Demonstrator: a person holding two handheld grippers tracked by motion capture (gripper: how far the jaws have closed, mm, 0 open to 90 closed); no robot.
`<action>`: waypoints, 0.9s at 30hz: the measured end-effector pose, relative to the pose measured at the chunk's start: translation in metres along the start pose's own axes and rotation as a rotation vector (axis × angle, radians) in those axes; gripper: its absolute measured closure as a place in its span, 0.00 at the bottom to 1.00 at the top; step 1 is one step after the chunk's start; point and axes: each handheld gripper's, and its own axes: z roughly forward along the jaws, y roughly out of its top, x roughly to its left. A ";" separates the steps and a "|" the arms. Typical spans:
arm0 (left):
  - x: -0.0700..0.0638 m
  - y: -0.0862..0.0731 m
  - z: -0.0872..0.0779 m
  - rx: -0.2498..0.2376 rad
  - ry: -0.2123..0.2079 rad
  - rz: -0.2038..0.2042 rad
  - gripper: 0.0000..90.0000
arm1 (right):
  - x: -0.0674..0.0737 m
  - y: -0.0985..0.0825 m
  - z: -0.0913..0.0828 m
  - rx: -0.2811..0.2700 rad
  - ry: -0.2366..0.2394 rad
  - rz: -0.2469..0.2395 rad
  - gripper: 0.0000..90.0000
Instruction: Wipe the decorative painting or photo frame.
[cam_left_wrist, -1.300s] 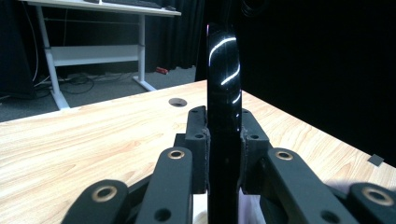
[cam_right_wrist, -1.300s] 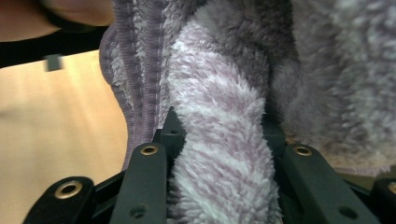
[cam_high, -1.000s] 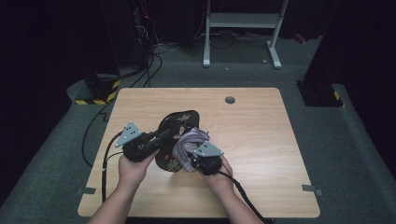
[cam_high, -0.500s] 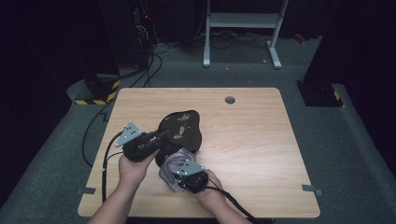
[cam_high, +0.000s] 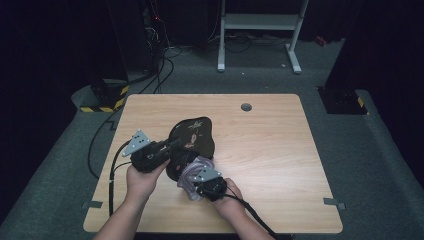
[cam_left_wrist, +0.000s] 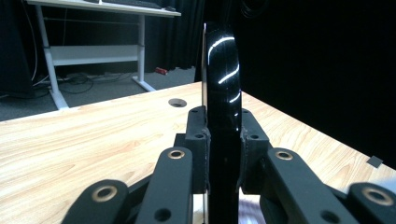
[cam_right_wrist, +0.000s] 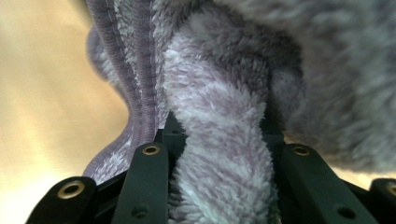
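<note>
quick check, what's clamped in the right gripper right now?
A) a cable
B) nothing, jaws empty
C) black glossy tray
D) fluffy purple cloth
D: in the right gripper view the right gripper has its jaws closed on a fold of the fluffy purple cloth; the black glossy tray sits between the left gripper's jaws instead.

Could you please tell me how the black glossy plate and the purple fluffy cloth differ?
The black glossy plate is rigid, shiny and held on edge; the purple fluffy cloth is soft, matt and bunched. The plate bears a flower pattern; the cloth is plain. Each is clamped in one tool.
</note>
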 end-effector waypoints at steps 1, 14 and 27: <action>0.000 0.000 0.000 0.000 -0.001 0.002 0.87 | -0.007 -0.001 0.000 0.004 -0.019 0.018 0.73; 0.000 -0.001 0.001 -0.006 0.002 -0.002 0.87 | -0.003 -0.003 -0.001 0.003 -0.012 -0.002 0.73; 0.001 -0.001 0.000 -0.007 -0.001 -0.002 0.87 | -0.001 0.006 -0.006 -0.023 0.006 -0.026 0.73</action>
